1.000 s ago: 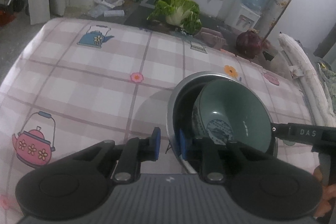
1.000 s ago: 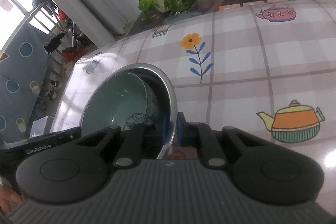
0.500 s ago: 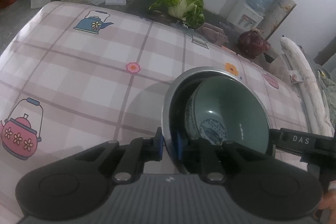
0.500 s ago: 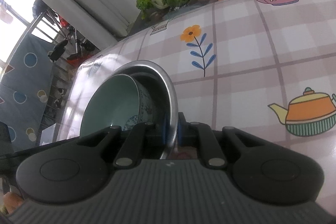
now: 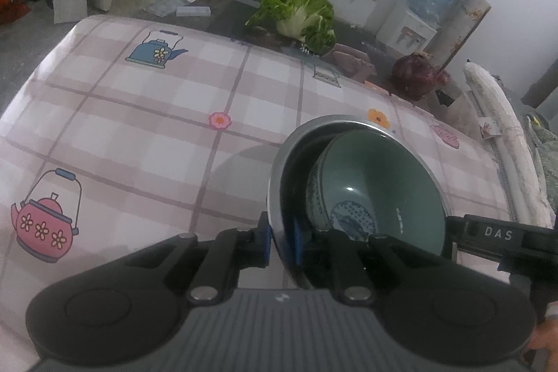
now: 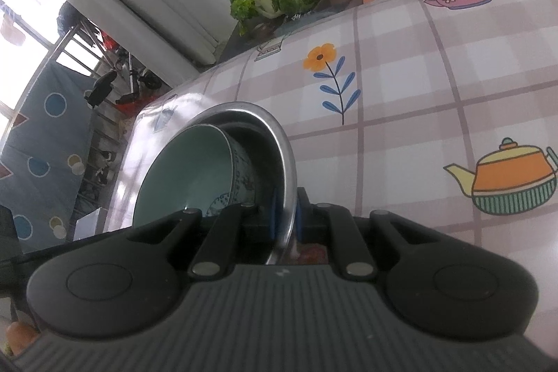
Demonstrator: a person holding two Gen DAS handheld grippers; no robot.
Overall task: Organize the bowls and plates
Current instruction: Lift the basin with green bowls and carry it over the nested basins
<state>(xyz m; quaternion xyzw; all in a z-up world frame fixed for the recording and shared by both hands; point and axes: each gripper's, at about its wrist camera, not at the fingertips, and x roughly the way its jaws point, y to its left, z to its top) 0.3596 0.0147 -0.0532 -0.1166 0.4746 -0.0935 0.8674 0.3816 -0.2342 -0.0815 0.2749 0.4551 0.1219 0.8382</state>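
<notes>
A steel bowl (image 5: 303, 136) holds a green ceramic bowl (image 5: 380, 183) with blue patterning, tilted inside it. My left gripper (image 5: 280, 241) is shut on the steel bowl's near rim, one blue pad on each side of the wall. My right gripper (image 6: 286, 220) is shut on the opposite rim of the steel bowl (image 6: 275, 131); the green bowl (image 6: 185, 173) shows there too. Both bowls are held above the checked tablecloth (image 5: 139, 128). The right gripper's body (image 5: 498, 236) shows at the right of the left wrist view.
The tablecloth (image 6: 436, 75) has teapot and flower prints. Beyond the table's far edge lie a leafy cabbage (image 5: 296, 13), a dark red cabbage (image 5: 415, 75) and plastic bags. A water dispenser (image 5: 422, 16) stands at the back right.
My left gripper closed from open onto the steel bowl's rim. Both bowls have risen a little off the table with both grippers.
</notes>
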